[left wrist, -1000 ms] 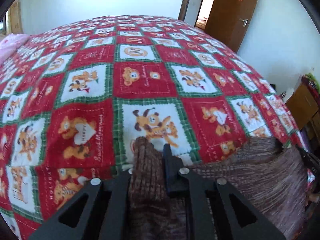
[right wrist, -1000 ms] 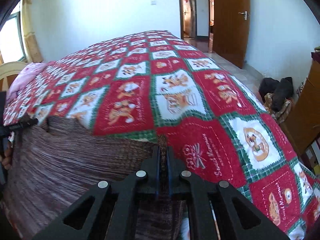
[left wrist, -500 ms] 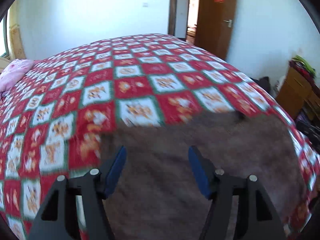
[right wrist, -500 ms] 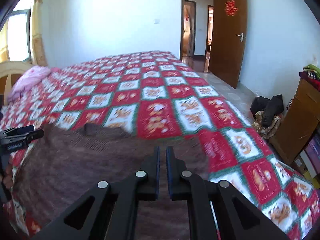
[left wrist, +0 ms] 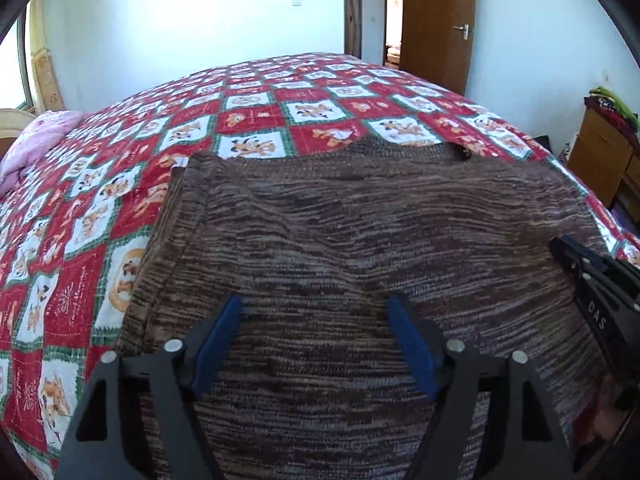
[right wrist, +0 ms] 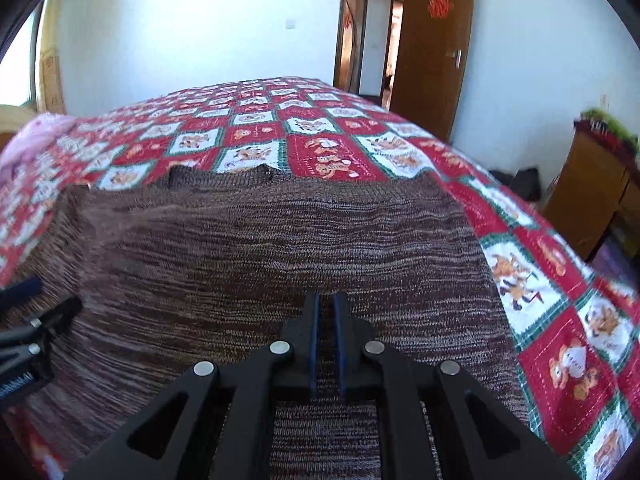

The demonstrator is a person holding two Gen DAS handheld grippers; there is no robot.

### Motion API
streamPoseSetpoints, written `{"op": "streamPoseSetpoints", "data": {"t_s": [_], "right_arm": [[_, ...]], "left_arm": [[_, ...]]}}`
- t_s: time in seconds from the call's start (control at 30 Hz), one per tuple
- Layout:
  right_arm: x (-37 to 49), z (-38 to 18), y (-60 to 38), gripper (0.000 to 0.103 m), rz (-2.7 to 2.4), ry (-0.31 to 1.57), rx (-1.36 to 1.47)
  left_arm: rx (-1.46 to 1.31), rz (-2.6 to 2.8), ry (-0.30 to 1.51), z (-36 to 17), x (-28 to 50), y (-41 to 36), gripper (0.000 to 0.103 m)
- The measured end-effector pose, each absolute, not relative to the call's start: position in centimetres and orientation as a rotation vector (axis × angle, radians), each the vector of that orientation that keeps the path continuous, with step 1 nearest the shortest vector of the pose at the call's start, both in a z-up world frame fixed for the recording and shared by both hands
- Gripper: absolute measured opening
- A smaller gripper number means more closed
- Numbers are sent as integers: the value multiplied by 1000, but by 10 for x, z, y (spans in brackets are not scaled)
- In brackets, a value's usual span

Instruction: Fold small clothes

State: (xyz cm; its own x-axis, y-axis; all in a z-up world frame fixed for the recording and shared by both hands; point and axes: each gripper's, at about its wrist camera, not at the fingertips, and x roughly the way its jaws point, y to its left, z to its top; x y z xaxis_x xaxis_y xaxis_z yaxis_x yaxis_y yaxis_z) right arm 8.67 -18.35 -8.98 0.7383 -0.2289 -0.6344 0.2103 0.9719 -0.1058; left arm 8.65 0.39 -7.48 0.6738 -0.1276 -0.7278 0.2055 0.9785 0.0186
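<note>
A brown striped knitted garment (left wrist: pixel 360 232) lies spread flat on the bed, its far edge toward the door; it also fills the right wrist view (right wrist: pixel 280 248). My left gripper (left wrist: pixel 314 312) is open and empty, raised above the garment's near part. My right gripper (right wrist: pixel 325 300) has its jaws almost together with a thin gap and nothing between them, above the garment's near right part. The right gripper shows at the right edge of the left wrist view (left wrist: pixel 592 276). The left gripper shows at the left edge of the right wrist view (right wrist: pixel 28 320).
The bed carries a red, white and green cartoon quilt (left wrist: pixel 260 120). A pink pillow (left wrist: pixel 36 144) lies at the far left. A wooden cabinet (left wrist: pixel 600 156) stands right of the bed, and a brown door (left wrist: pixel 436 20) is open beyond it.
Both grippers let go of the garment's edge and drew back and up. The left jaws opened wide. The garment now lies spread flat on the quilt.
</note>
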Motion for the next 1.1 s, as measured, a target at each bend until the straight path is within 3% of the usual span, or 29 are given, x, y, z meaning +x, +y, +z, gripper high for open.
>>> {"op": "streamPoseSetpoints", "data": {"t_s": [0.57,0.93,1.1], "right_arm": [[83,-91,-191,8,-216,662,8],[82,-91,-192,9,-201,660,36],[82,-91,-193,10,-197,659,45]], "left_arm": [[81,-178,788,-67,67,14,85],[-350,34,773,-63,13,122,85],[-533,51,777,-76,7,133,86]]}}
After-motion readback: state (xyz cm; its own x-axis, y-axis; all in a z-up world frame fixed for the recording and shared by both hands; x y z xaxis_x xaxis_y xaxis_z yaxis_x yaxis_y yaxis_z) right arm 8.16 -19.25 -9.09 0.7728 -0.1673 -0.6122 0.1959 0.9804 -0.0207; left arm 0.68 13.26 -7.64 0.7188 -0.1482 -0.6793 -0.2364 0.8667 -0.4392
